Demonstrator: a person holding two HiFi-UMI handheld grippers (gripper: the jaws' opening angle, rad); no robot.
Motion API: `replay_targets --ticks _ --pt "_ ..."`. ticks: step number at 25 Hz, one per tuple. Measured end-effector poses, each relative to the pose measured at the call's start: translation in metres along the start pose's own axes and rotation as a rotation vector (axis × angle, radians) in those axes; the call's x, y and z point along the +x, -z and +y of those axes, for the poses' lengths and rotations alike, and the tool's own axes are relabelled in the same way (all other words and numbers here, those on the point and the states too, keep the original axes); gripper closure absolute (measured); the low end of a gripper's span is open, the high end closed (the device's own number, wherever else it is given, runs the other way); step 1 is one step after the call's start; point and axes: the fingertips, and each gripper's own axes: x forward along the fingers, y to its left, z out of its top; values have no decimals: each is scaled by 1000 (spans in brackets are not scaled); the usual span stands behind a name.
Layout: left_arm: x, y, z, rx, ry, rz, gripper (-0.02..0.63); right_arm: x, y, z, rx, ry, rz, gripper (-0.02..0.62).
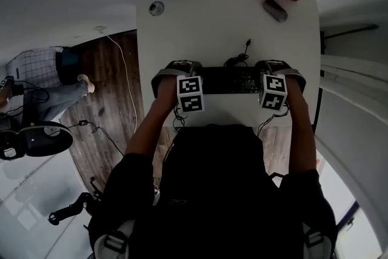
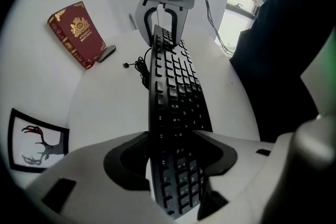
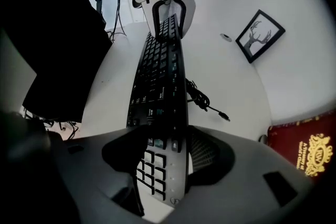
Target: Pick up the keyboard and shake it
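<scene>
My left hand-held gripper (image 2: 173, 165) points down with its jaws wide, astride the left end of the keyboard (image 1: 231, 79), and I see no firm pinch. The keyboard lies on the table (image 1: 212, 15), its long axis running left to right from one gripper to the other. My right hand-held gripper (image 3: 167, 165), also wide, straddles the right end. Each hand is at its own end, and there are no containers here.
</scene>
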Motion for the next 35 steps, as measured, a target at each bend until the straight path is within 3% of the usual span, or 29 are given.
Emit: replay_targets --ticks 8,20,28,33,35 --pt "9 2 5 -29 180 -68 362 9 0 -9 0 -152 -39 344" --pt "29 7 11 -72 374 -53 359 22 -2 -15 42 -333 -72 334" --pt "38 9 16 -78 466 -31 359 29 1 -20 49 -371 -92 328" --pt "38 6 12 -103 465 -49 357 27 2 -25 62 -317 -88 295" --pt "36 7 14 -105 408 -54 348 26 3 -27 84 -271 -80 290"
